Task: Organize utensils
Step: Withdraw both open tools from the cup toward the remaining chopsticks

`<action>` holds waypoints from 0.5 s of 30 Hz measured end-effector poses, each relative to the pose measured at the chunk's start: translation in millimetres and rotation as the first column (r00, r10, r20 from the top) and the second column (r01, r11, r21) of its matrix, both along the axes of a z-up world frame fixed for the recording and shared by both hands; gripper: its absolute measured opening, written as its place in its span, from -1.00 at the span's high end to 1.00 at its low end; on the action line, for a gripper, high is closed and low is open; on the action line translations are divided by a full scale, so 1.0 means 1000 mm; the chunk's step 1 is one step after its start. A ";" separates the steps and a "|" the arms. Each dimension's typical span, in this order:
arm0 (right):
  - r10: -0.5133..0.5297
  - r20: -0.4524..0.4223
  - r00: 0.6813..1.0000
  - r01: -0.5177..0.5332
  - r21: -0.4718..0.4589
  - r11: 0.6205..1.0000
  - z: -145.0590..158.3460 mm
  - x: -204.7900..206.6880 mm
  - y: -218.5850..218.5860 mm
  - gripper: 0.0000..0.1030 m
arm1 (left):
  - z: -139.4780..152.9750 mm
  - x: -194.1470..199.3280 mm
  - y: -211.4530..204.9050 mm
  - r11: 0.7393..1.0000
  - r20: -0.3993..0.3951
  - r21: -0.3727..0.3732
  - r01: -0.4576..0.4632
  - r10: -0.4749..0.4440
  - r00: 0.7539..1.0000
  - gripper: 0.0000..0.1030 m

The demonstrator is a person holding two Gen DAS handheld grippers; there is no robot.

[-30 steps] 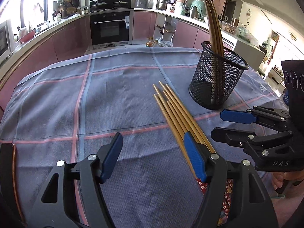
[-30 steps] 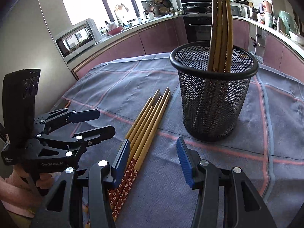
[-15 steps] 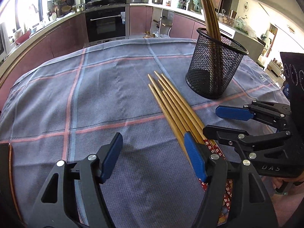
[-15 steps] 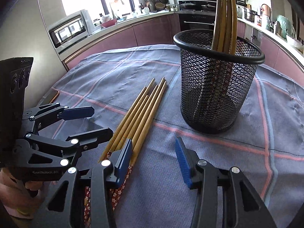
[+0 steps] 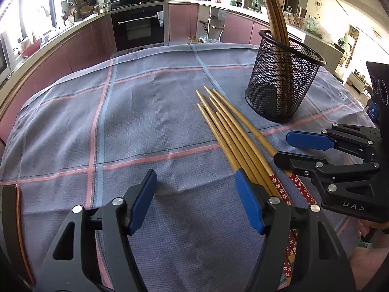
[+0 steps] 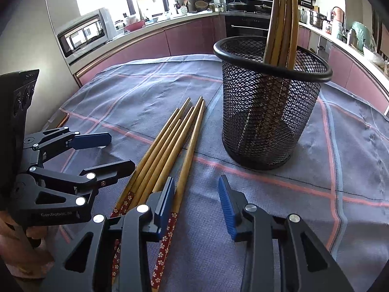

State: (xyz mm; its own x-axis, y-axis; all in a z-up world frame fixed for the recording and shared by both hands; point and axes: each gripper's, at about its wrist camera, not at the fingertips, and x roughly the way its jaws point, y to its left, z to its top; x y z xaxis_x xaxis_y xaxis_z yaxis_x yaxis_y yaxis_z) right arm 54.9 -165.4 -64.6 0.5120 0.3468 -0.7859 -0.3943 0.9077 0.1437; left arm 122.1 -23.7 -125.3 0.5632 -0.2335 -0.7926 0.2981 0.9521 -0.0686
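Both tongs hang low over the checked cloth [image 5: 150,112] in the kitchen, and the job turns on my right gripper [image 6: 197,202]. Its jaws have just been closing and now stand about a third open, straddling the outermost chopstick [image 6: 187,160] of the loose bundle: the left pad sits on the gap between that stick and its neighbours, the right pad waits over bare cloth with clear space between it and the stick. Nothing is pinched yet, as far as I can see.

My left gripper [image 5: 194,204] is wide open and holds nothing; its right pad rides just above the near edge of the same bundle of chopsticks [image 5: 233,133], with only cloth between its fingers.

The sticks lie flat and side by side, their red flowered handles toward me and their tapered tips pointing away toward the wire-mesh cup [image 6: 269,112]. Their long axis runs almost straight ahead of both tongs, slanting a little toward the cup. The separated stick is on the cup's side of the pile, so my right hand is the nearer one and already lined up across it.

Three or four sticks already stand upright in the cup, leaning on its rim. I judge the next move to be a squeeze on that one stick near the handle, then a lift and tip-up into the cup, which stands just beyond the tips.
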 end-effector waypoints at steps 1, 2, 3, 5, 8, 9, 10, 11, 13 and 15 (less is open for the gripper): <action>0.000 -0.001 1.000 0.000 0.004 1.000 0.000 0.000 -0.001 0.30 | 0.000 0.000 0.002 1.000 -0.003 -0.020 0.004 -0.004 1.000 -0.28; 0.001 -0.003 1.000 -0.001 0.009 1.000 0.000 0.000 -0.001 0.30 | 0.002 -0.001 0.003 0.999 -0.003 -0.041 0.011 -0.011 1.000 -0.28; 0.002 -0.005 1.000 -0.002 0.015 1.000 0.000 0.000 -0.001 0.30 | 0.002 -0.001 0.003 0.998 -0.002 -0.059 0.016 -0.017 1.000 -0.28; 0.005 -0.004 1.000 -0.005 0.015 1.000 0.000 0.001 0.001 0.30 | 0.003 -0.001 0.001 0.998 0.003 -0.063 0.025 -0.025 1.000 -0.28; 0.008 -0.002 1.000 -0.008 0.013 1.000 0.000 0.002 0.002 0.30 | -0.002 0.002 -0.006 0.999 -0.004 -0.021 0.024 -0.025 1.000 -0.30; 0.010 -0.002 1.000 -0.010 0.012 1.000 0.000 0.002 0.002 0.30 | -0.003 0.001 -0.007 1.000 0.001 -0.016 0.025 -0.025 1.000 -0.31; 0.010 -0.002 1.000 -0.010 0.010 1.000 0.000 0.002 0.001 0.30 | -0.003 0.001 -0.008 1.000 0.003 -0.012 0.027 -0.027 1.000 -0.30; 0.009 -0.002 1.000 -0.009 0.010 1.000 0.000 0.002 0.001 0.30 | -0.003 0.002 -0.008 1.000 0.003 -0.009 0.028 -0.028 1.000 -0.29; 0.009 -0.002 1.000 -0.009 0.010 1.000 0.000 0.003 0.001 0.30 | -0.003 0.002 -0.008 1.000 0.001 0.001 0.028 -0.028 1.000 -0.19; 0.008 -0.002 1.000 -0.008 0.009 1.000 0.000 0.003 0.001 0.30 | -0.004 0.001 -0.006 1.000 0.001 0.012 0.029 -0.029 1.000 -0.09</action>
State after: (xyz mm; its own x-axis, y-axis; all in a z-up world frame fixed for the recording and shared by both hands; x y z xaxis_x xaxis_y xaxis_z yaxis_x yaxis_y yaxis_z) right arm 57.5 -164.4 -64.4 0.5075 0.3580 -0.7837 -0.4014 0.9031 0.1526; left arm 123.1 -29.6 -128.9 0.5570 -0.2404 -0.7949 0.3256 0.9438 -0.0572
